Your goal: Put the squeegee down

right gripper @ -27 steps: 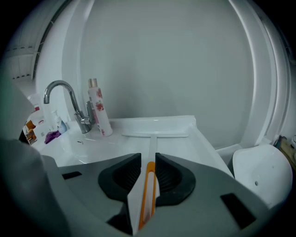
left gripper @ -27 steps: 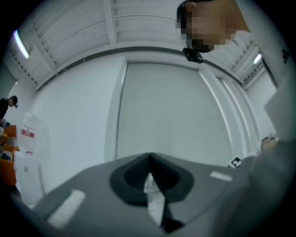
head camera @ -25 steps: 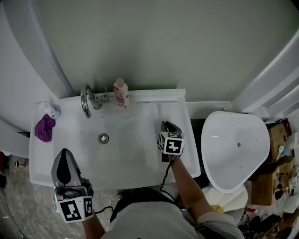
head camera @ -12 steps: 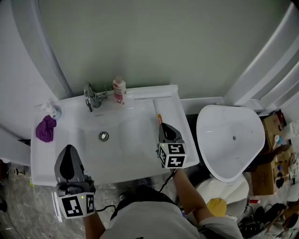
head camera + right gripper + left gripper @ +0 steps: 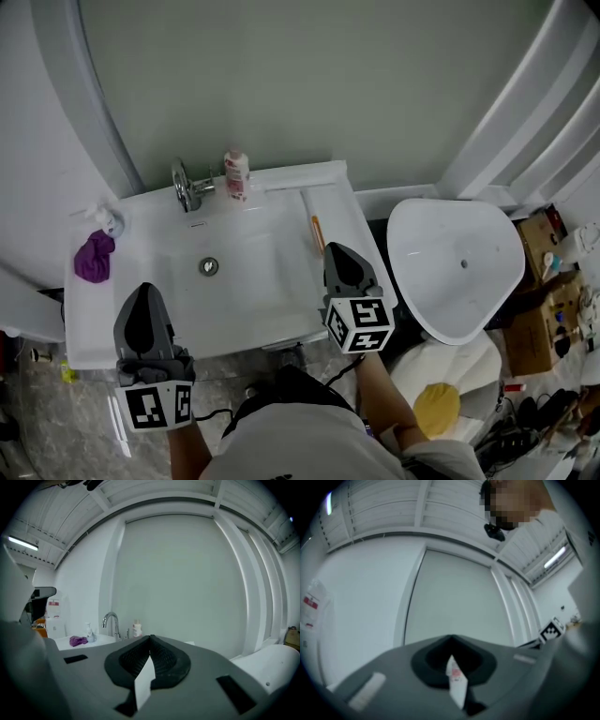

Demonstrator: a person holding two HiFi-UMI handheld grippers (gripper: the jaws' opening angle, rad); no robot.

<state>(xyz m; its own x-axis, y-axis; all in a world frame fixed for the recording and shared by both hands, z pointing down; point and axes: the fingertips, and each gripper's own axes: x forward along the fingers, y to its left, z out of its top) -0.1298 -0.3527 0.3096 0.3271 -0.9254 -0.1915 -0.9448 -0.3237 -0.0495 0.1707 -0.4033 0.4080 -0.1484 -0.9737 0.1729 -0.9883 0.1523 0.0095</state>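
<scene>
The squeegee (image 5: 316, 232), a thin bar with an orange end, lies on the flat right ledge of the white sink (image 5: 234, 314), apart from both grippers. My right gripper (image 5: 339, 249) hovers in front of and above it, shut and empty. In the right gripper view its jaws (image 5: 150, 637) meet with nothing between them, pointing at the wall. My left gripper (image 5: 142, 289) is held over the sink's front left corner, shut and empty as well. Its own view shows its jaws (image 5: 450, 637) closed, aimed at the pale wall.
A chrome faucet (image 5: 183, 186) and a small white bottle (image 5: 235, 174) stand at the sink's back rim. A purple cloth (image 5: 93, 257) lies at the left end beside a small dispenser (image 5: 111, 221). A white toilet (image 5: 455, 267) stands to the right, with boxes (image 5: 539, 314) beyond.
My right gripper has let go of the squeegee on the ledge, shut, and risen back toward the person. The left gripper has shifted a little forward.
</scene>
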